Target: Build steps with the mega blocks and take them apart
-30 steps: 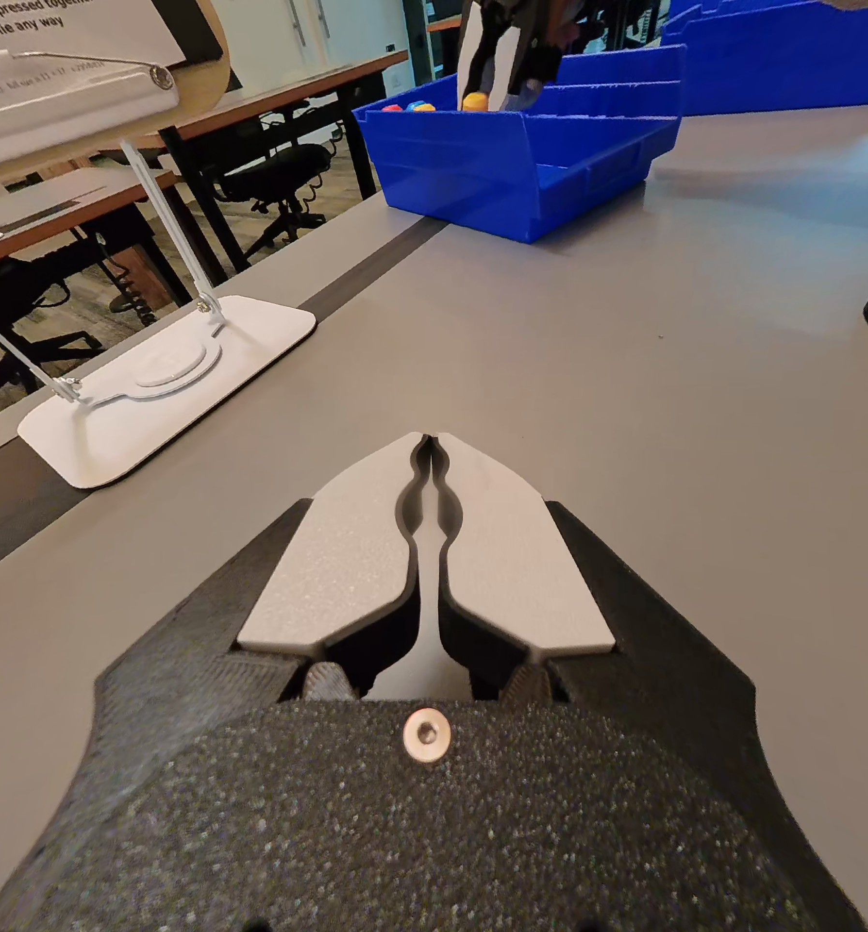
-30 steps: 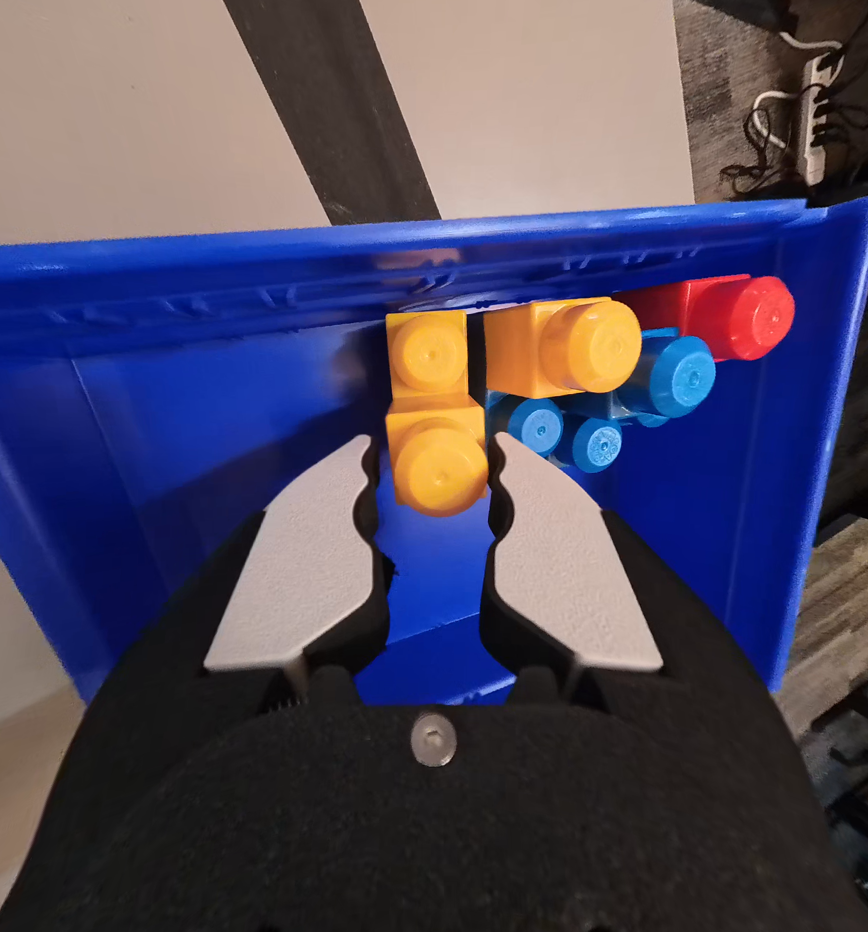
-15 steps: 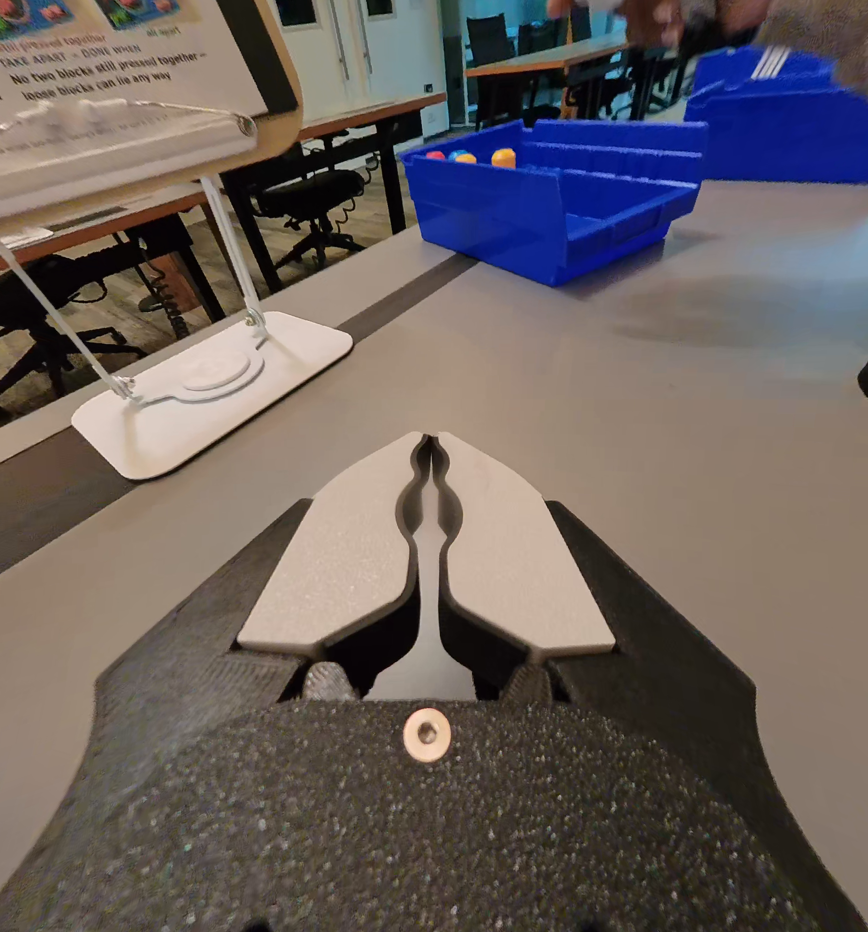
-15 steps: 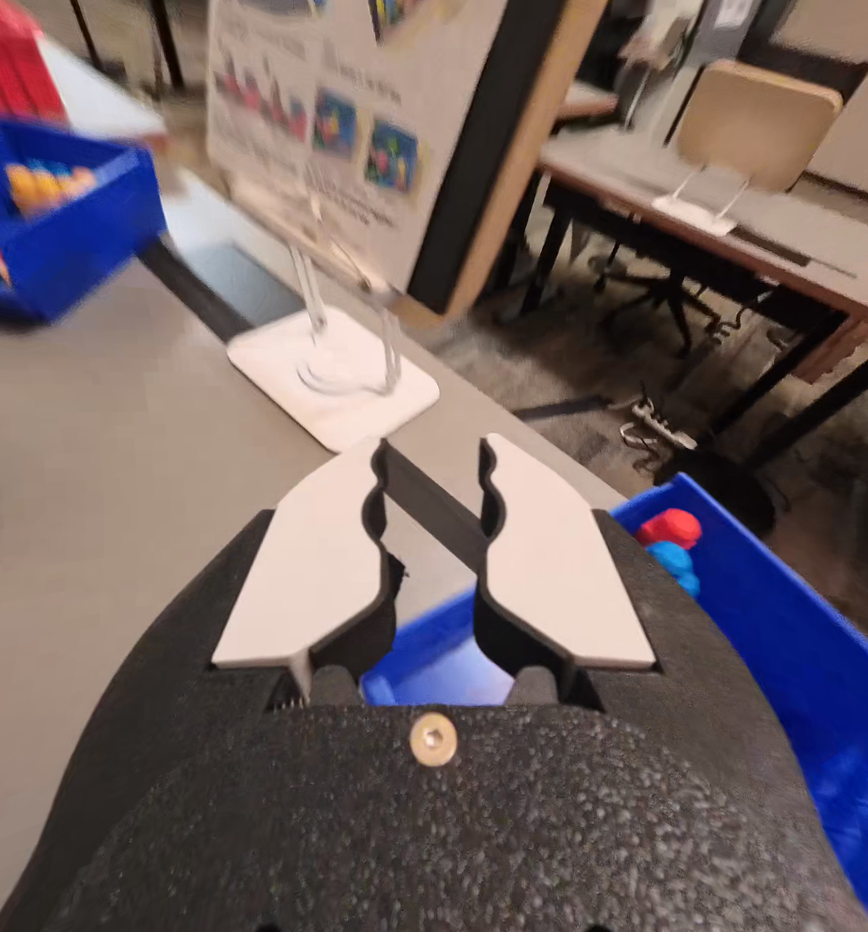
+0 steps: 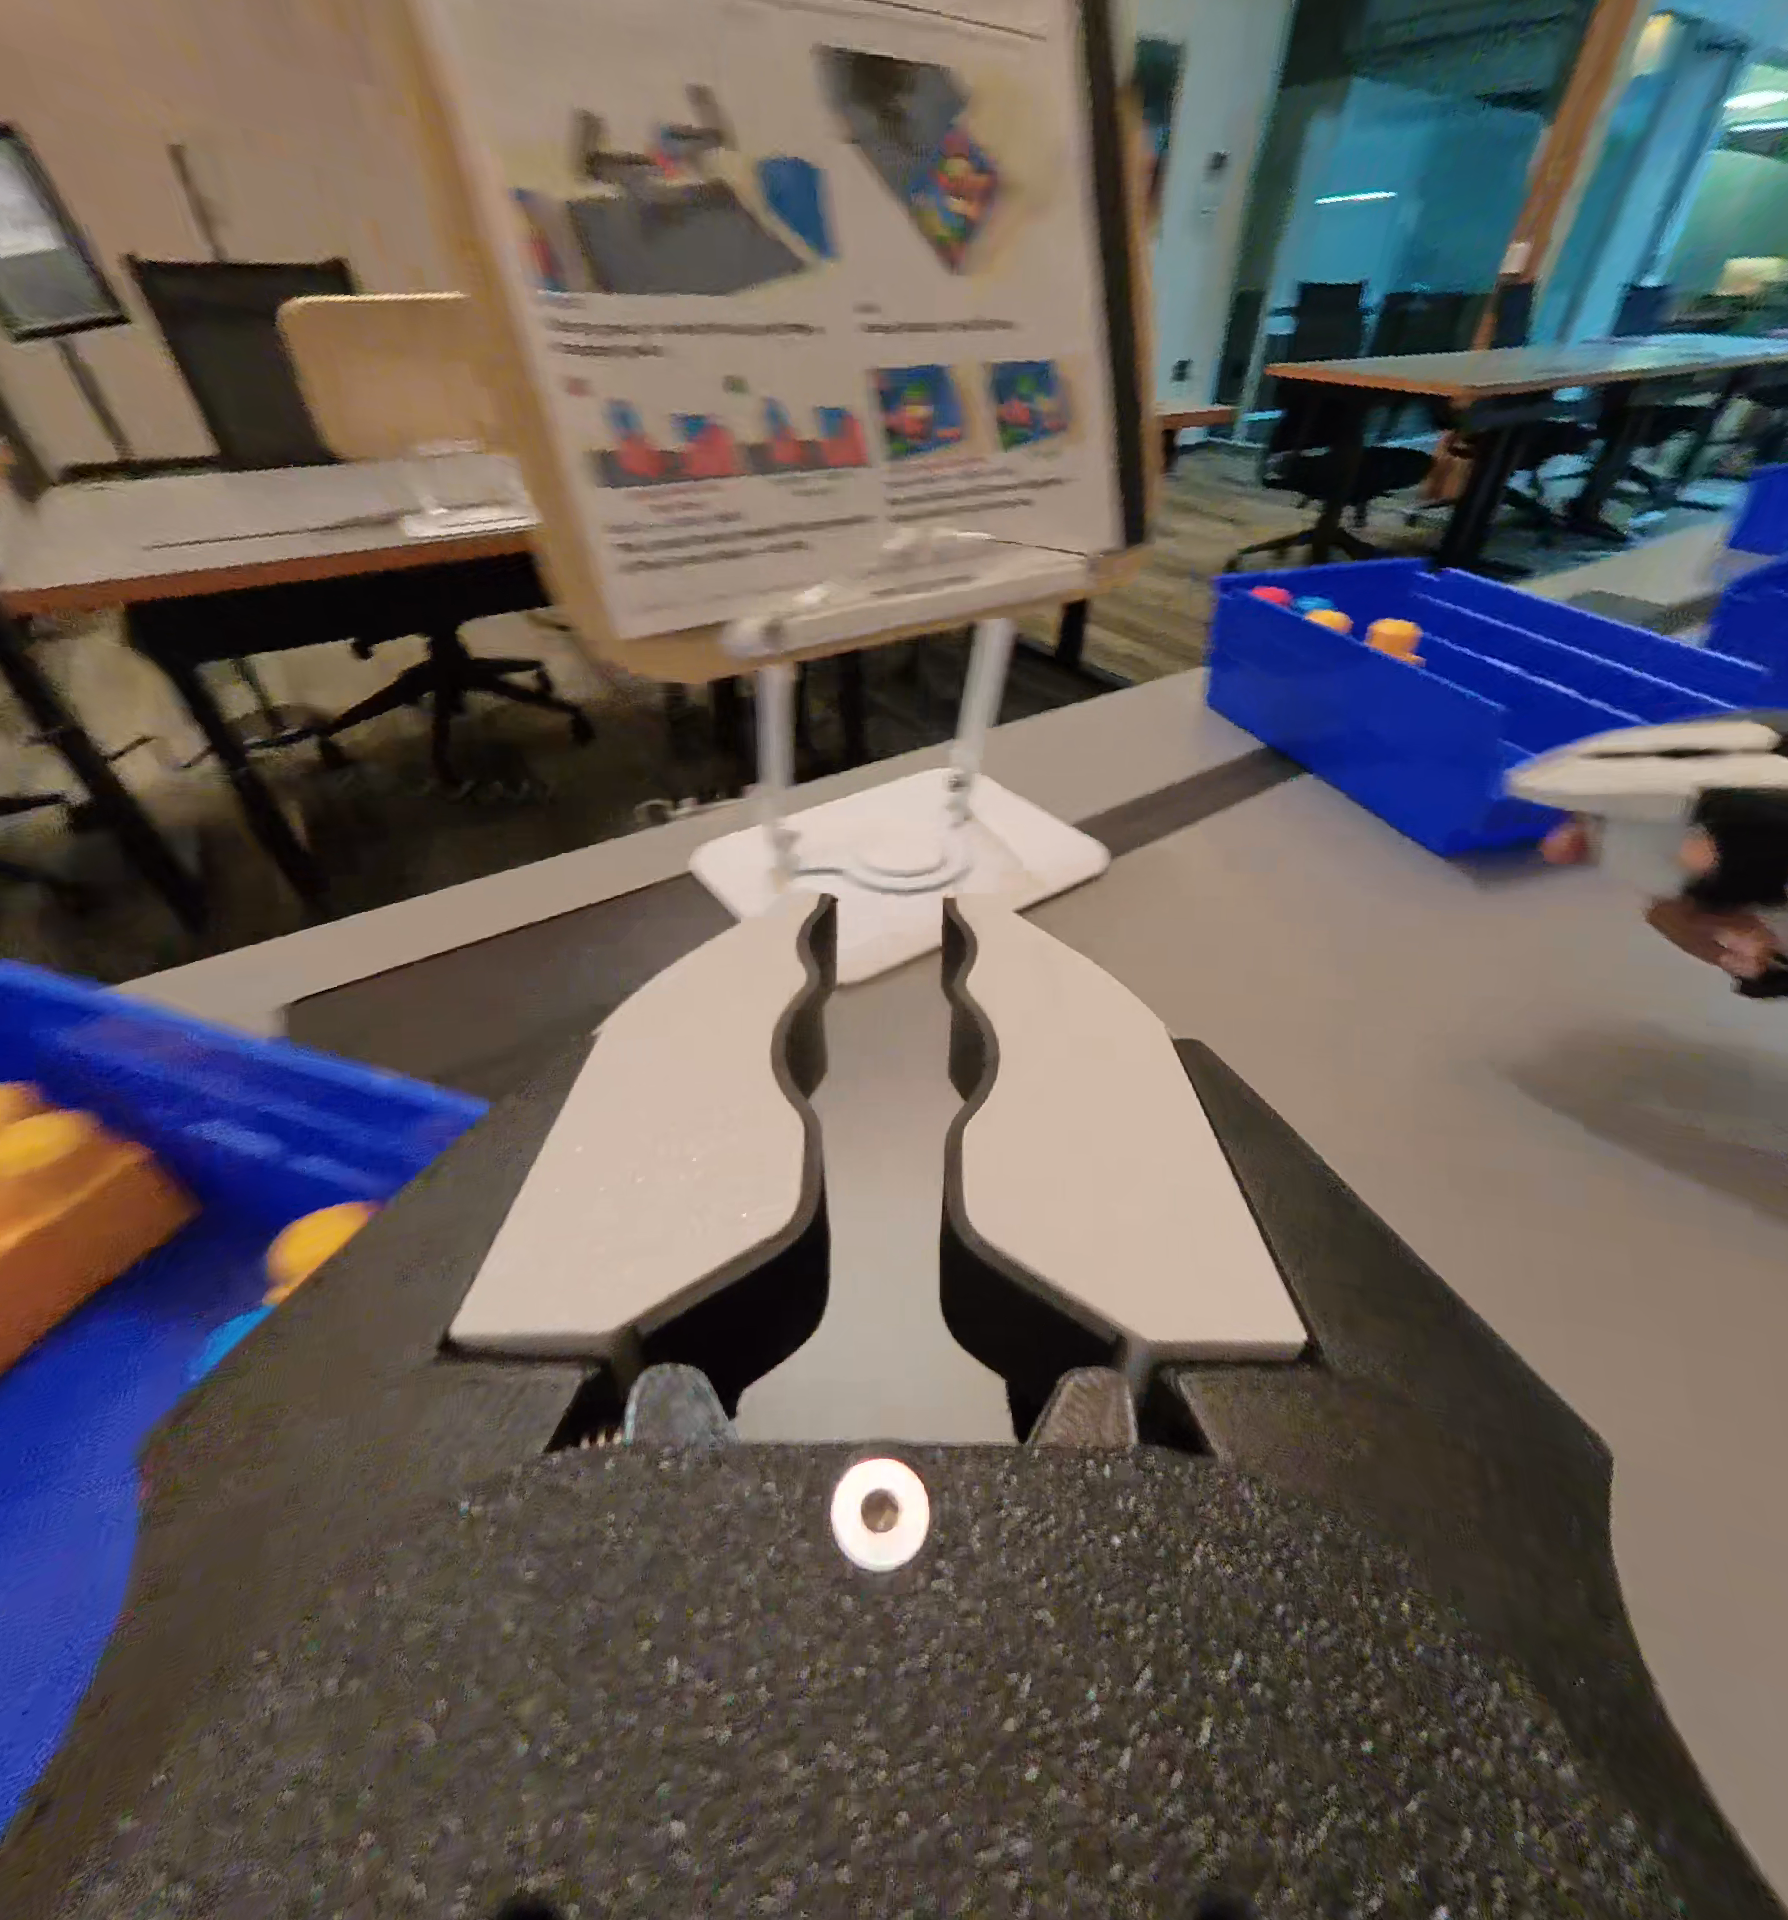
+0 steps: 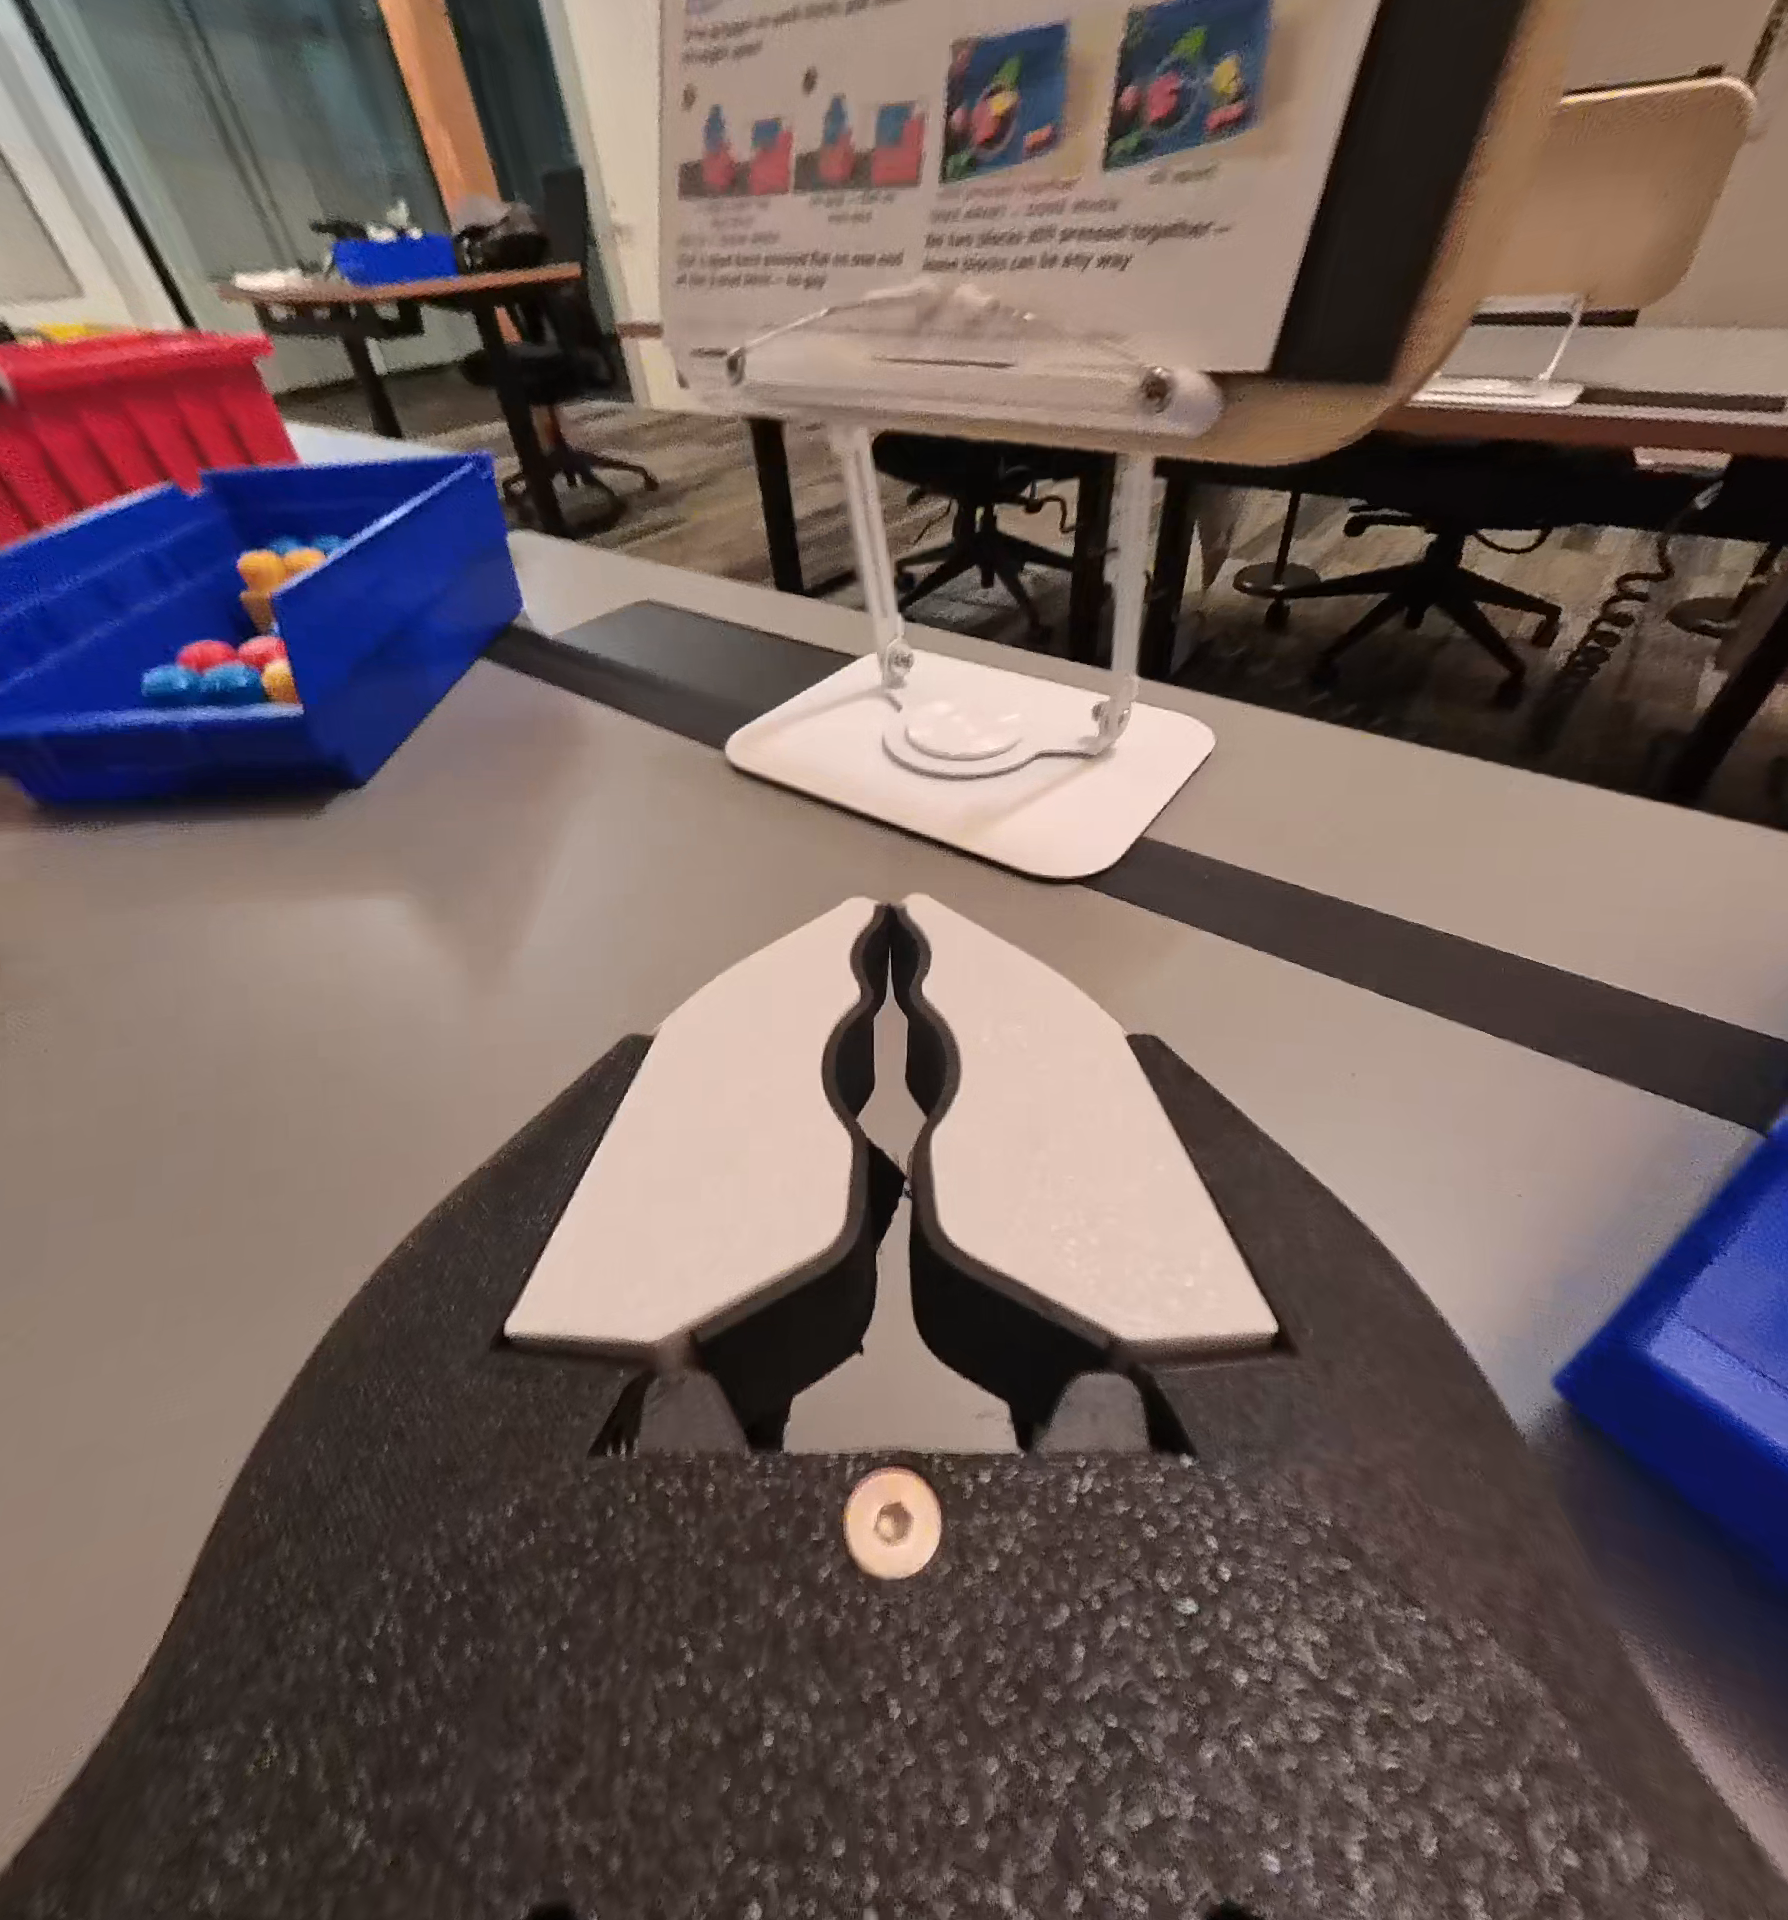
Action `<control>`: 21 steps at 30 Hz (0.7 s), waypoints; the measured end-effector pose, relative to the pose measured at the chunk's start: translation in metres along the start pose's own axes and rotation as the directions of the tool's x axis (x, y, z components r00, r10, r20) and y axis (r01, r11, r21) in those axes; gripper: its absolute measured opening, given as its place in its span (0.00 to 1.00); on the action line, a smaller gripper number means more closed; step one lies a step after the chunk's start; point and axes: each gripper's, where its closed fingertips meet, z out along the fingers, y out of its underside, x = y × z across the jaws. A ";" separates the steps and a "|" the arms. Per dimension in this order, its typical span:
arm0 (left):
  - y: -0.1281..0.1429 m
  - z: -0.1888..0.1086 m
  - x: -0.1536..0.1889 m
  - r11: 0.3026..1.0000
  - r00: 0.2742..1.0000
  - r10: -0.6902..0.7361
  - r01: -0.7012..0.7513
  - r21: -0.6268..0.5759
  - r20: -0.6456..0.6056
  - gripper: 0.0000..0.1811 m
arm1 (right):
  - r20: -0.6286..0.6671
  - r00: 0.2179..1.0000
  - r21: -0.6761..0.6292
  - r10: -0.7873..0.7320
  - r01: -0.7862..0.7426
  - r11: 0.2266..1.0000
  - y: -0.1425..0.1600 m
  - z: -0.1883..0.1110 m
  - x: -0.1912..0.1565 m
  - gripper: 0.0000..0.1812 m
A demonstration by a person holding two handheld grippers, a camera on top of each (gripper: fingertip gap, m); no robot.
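Blue bin (image 5: pixel 1409 717) now far right; our right gripper (image 6: pixel 895 914) left it empty, fingers together; left gripper (image 5: pixel 879 920) has parted, nearing orange blocks (image 5: pixel 28 1184) near left.

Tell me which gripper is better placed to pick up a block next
Left, probably. The left gripper is open, with an orange block in the blue bin close beside it. The right gripper is shut above bare table.
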 end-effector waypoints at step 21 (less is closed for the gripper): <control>0.134 -0.077 -0.331 0.275 0.913 0.400 -0.040 -0.961 0.076 0.30 | 0.105 0.994 -0.023 0.009 -0.006 1.000 0.023 -0.002 -0.001 0.00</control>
